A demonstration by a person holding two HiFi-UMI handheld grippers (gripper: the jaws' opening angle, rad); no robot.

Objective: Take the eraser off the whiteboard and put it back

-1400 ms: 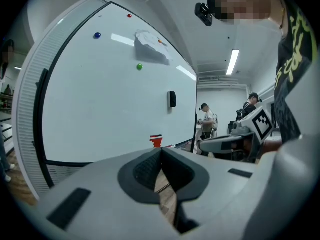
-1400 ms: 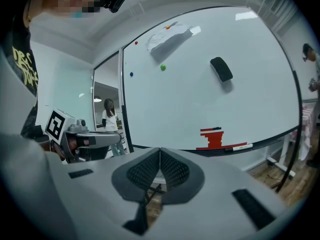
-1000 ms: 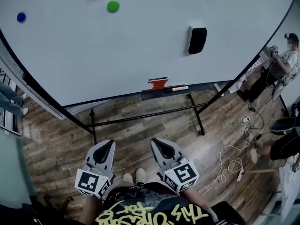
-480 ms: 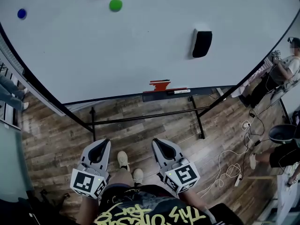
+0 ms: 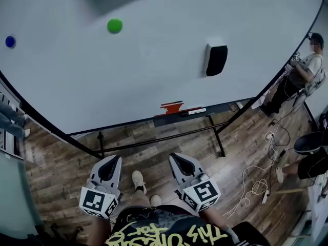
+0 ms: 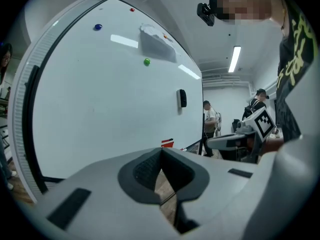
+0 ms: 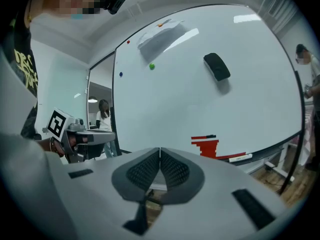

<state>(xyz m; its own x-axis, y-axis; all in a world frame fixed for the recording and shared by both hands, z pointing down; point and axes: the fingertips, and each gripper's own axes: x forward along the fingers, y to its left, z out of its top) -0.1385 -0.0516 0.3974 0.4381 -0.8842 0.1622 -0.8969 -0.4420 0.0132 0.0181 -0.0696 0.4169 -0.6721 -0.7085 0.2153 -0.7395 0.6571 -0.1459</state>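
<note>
A black eraser (image 5: 216,60) clings to the white whiteboard (image 5: 154,70), right of its middle; it also shows in the left gripper view (image 6: 182,98) and the right gripper view (image 7: 217,66). Both grippers are held low near my body, well short of the board. My left gripper (image 5: 111,166) is shut, its pads meeting with nothing between them (image 6: 160,156). My right gripper (image 5: 179,162) is shut and empty too (image 7: 160,157). The eraser sits above and slightly right of the right gripper.
The board's tray (image 5: 195,114) holds a red block (image 5: 172,107) and a marker (image 5: 197,110). Green (image 5: 115,25) and blue (image 5: 9,41) magnets stick to the board. The board's stand legs (image 5: 216,135) rest on wood floor. Cables (image 5: 256,178) and a person (image 5: 302,70) are at the right.
The view has shifted: the magnets and eraser sit lower in the head view, the board looks closer. Both grippers stay shut and low; my feet have stepped.
</note>
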